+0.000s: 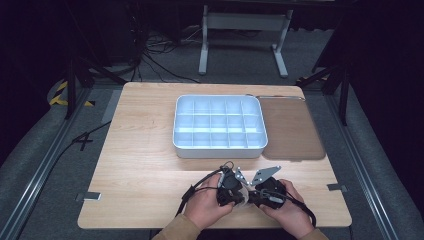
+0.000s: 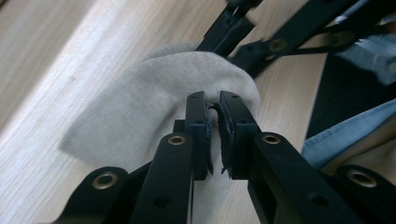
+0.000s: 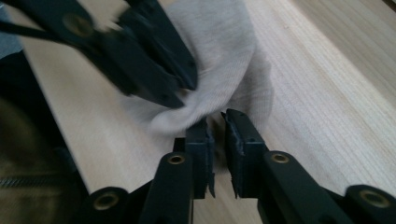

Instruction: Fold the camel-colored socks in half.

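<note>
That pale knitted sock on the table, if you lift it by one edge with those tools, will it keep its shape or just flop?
Probably flop: the sock is soft ribbed knit, already rumpled on the table. It looks light. The fuzzy cloth likely won't slip from the left tool.

we see a light wooden table on grey carpet, a white metal frame at the far side, black cables trailing left, darkness beyond.

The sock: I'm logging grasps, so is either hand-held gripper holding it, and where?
The left hand-held gripper pinches the sock at its edge; the right looks unclamped.
</note>
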A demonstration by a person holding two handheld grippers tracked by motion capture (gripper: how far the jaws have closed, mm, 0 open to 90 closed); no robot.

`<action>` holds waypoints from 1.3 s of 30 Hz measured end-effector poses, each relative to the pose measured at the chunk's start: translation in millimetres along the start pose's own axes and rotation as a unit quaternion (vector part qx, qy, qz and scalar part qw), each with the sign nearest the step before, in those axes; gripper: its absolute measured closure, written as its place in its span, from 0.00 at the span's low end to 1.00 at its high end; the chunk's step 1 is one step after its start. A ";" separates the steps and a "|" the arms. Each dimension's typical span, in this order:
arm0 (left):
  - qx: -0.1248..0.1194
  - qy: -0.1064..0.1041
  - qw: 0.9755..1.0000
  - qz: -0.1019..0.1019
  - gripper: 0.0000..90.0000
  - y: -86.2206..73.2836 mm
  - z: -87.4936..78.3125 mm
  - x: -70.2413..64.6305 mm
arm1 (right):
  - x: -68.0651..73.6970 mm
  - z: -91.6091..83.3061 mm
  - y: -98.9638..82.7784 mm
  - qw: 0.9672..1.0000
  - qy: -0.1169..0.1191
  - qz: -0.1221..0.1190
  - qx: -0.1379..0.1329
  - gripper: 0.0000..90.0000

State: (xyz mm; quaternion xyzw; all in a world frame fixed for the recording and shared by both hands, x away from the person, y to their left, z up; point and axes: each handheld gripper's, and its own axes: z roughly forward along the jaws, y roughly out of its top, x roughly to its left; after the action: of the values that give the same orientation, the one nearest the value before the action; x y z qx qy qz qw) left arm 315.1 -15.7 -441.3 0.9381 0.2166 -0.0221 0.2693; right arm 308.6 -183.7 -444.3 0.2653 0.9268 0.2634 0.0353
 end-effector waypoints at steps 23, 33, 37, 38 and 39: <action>-0.032 0.033 0.999 -0.016 0.92 -11.5 -20.6 18.3 | 8.1 -4.9 11.9 0.999 0.003 -0.009 -0.038 0.88; -0.006 0.028 0.999 -0.027 0.96 -13.6 -7.8 24.3 | 4.7 6.7 -1.9 0.999 -0.003 -0.024 -0.030 0.86; -0.018 0.010 1.000 0.009 0.93 -12.9 -15.0 13.5 | 5.4 6.6 -1.8 0.999 -0.007 -0.025 -0.029 0.86; -0.009 0.010 1.000 0.020 0.93 -12.9 -17.7 9.3 | 5.7 6.4 -1.3 0.999 -0.008 -0.024 -0.027 0.86; -0.007 0.007 1.000 0.023 0.93 -12.8 -18.8 7.1 | 5.5 6.5 -0.8 0.999 -0.009 -0.025 -0.026 0.85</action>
State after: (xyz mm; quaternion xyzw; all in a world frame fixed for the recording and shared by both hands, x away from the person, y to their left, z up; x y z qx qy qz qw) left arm 314.8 6.5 -432.7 0.9412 0.1969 -0.0077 0.2744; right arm 304.8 -178.5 -449.9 0.2431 0.9257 0.2843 0.0569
